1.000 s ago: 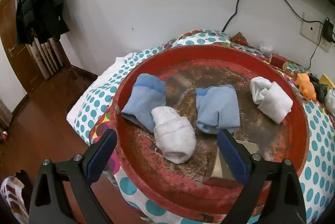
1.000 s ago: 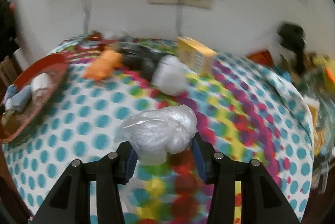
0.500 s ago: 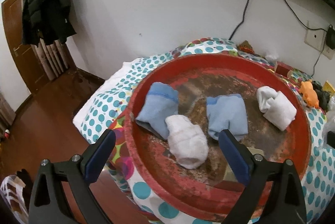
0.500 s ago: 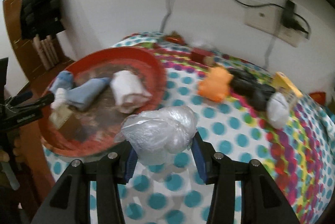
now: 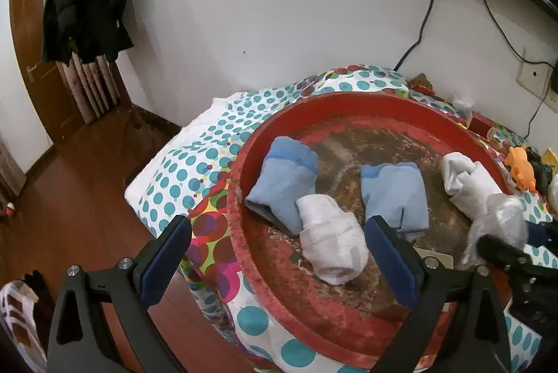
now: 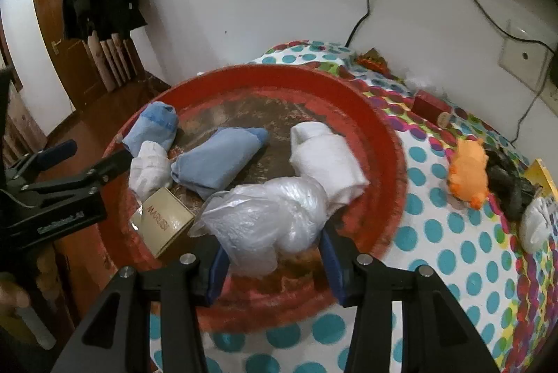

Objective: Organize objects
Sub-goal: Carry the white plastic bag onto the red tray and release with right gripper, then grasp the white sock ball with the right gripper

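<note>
Polka-dot table, as I see it

My table [image 6: 450,254] carries the red tray [image 6: 387,142], an orange toy [image 6: 469,174], a small red box [image 6: 430,107] and a white bundle [image 6: 537,223].

socks [image 5: 329,244] in tray [image 5: 240,188], toy [image 6: 467,176] right of tray

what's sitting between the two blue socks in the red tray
In the left wrist view, a rolled white sock lies between the two blue socks in the red tray, overlapping the left one.

Dim, soft light; fisheye-bent edges
</note>
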`<control>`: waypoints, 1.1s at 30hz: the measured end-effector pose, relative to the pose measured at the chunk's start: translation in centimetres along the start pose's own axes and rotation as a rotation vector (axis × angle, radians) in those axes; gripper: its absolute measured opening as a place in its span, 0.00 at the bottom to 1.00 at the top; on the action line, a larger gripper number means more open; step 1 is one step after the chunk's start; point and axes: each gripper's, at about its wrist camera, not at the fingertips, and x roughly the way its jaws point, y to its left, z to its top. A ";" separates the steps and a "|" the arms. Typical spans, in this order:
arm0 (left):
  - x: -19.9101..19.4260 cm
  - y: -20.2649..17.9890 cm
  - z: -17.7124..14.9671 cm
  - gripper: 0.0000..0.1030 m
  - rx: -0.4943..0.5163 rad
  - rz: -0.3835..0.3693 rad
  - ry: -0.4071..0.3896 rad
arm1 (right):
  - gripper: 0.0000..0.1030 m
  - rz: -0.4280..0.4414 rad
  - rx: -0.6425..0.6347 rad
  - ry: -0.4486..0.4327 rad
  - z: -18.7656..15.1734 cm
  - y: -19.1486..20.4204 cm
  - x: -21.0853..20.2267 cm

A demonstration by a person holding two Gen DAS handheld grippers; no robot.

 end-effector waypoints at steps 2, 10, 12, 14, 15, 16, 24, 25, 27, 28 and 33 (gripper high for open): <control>0.1 0.3 0.0 0.96 -0.015 -0.006 0.004 | 0.46 0.001 -0.004 0.012 0.3 0.4 0.8; 0.5 0.2 -0.1 0.96 -0.018 -0.007 0.018 | 0.62 -0.011 -0.001 0.037 0.4 0.4 1.6; 0.5 0.1 -0.2 0.96 -0.014 -0.008 0.020 | 0.66 -0.010 -0.005 0.031 0.1 0.2 1.0; 0.4 0.0 -0.2 0.96 -0.009 -0.008 0.015 | 0.72 -0.012 -0.006 0.031 -0.1 -0.1 0.3; 0.4 -0.1 -0.2 0.96 -0.007 -0.006 0.012 | 0.72 -0.008 -0.002 0.026 -0.2 -0.3 -0.1; 0.4 -0.1 -0.2 0.96 -0.003 -0.005 0.011 | 0.72 -0.005 0.003 0.020 -0.3 -0.6 -0.6; 0.5 -0.7 -0.4 0.97 0.001 -0.015 0.023 | 0.72 -0.126 0.100 -0.036 -2.6 -8.0 -4.9; 0.5 -0.8 -0.4 0.97 0.007 -0.014 0.023 | 0.72 -0.151 0.122 -0.036 -2.8 -9.3 -5.2; 0.5 -1.2 -0.5 0.97 0.021 -0.009 0.018 | 0.72 -0.216 0.174 -0.036 -3.4 -12.8 -5.8; 0.5 -1.4 -0.5 0.97 0.026 -0.009 0.018 | 0.72 -0.251 0.197 -0.039 -3.7 -14.6 -6.1; 0.8 -2.1 -0.8 0.97 0.052 -0.016 0.035 | 0.72 -0.385 0.284 -0.035 -4.5 -21.4 -6.4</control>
